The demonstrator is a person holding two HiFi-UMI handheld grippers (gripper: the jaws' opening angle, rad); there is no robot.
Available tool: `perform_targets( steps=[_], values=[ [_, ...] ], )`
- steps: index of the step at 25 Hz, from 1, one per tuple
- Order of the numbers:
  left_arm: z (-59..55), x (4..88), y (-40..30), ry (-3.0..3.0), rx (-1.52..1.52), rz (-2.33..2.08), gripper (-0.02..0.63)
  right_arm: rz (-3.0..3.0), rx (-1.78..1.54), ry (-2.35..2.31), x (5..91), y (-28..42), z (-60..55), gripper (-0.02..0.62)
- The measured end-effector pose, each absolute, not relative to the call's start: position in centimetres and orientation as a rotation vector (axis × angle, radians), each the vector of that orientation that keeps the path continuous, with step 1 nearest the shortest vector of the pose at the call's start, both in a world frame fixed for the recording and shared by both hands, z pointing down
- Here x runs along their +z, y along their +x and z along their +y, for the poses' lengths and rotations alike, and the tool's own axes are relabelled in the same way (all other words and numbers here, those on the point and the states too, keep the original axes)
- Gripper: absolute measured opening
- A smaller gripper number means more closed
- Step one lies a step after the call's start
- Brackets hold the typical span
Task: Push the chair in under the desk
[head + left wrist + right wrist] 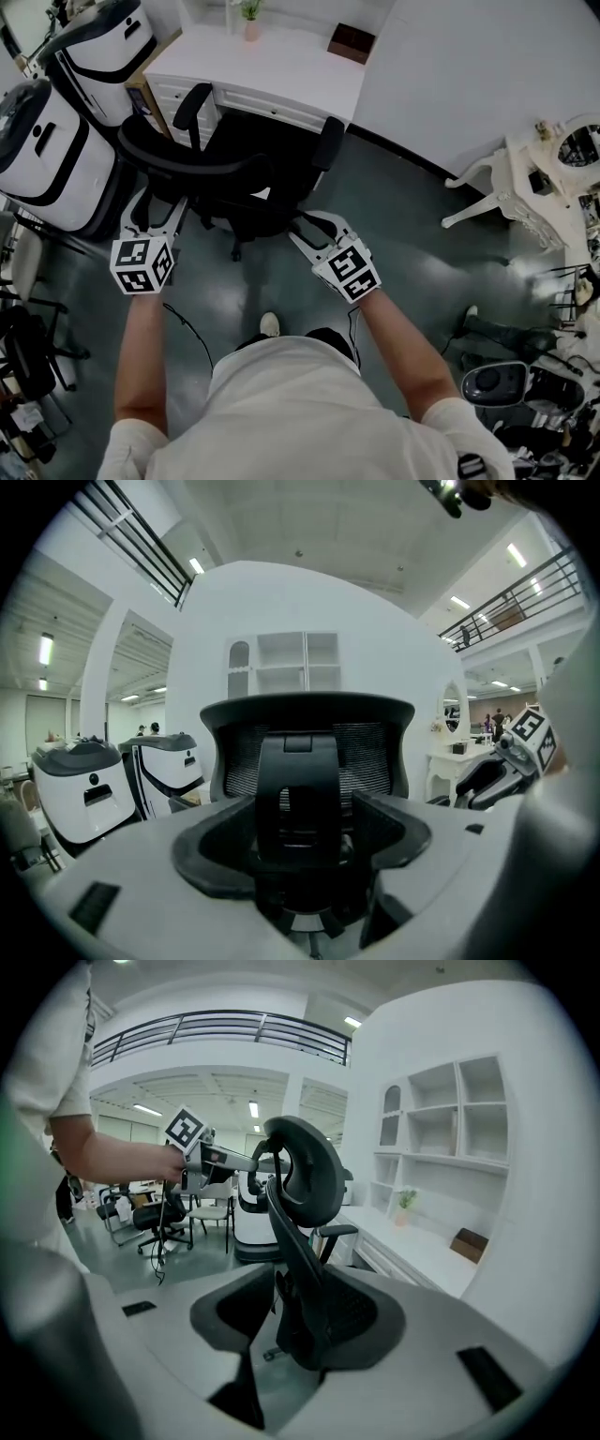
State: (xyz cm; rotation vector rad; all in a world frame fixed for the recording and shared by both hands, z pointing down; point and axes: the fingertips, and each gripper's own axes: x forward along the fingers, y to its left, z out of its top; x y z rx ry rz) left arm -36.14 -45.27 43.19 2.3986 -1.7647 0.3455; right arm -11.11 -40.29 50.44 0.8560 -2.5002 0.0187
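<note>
Left gripper (pixel 157 202) and right gripper (pixel 310 225), jaws wide, empty, behind the chair (pixel 208 165), backrest broadside, equally near. Desk (pixel 281 67) straight beyond the chair. Calls for a level shove.

Glossy grey floor (pixel 403 253); white wall (pixel 469 75); ornate white dresser (pixel 520 192) right; white machines (pixel 47 159) left.

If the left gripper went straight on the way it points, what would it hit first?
The chair's backrest. The left gripper, jaws open, is aimed squarely at the middle of it, and nothing shows in between. How much gap remains, if any, cannot be judged from these views.
</note>
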Motion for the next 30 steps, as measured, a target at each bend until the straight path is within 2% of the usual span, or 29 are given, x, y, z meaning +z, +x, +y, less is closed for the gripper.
perform_targets(
  steps=[9,18,22,26,27,30],
  values=[
    [-37.8,42.7,-33.7,2.364,0.336,-1.782,0.295,-2.577,0.079,0.933,47.7,-7.4,-34.2,0.164],
    [-27.5,44.4,-25.6,2.378,0.352,-1.619,0.238,-2.630,0.134,0.938,46.5,-3.8,-26.1,0.133],
    [-23.3,45.2,-21.9,2.406,0.364,-1.531,0.185,-2.648,0.157,0.937,46.8,-2.6,-22.7,0.125],
    [-18.9,45.3,-18.3,2.453,0.379,-1.443,0.100,-2.669,0.157,0.955,46.8,-0.9,-19.4,0.063],
    [-17.9,45.3,-17.6,2.460,0.381,-1.430,0.077,-2.673,0.157,0.962,46.9,-0.6,-18.6,0.030],
    [-15.1,45.4,-16.0,2.463,0.378,-1.391,0.051,-2.690,0.179,0.975,47.1,0.3,-16.2,0.025]
  ],
)
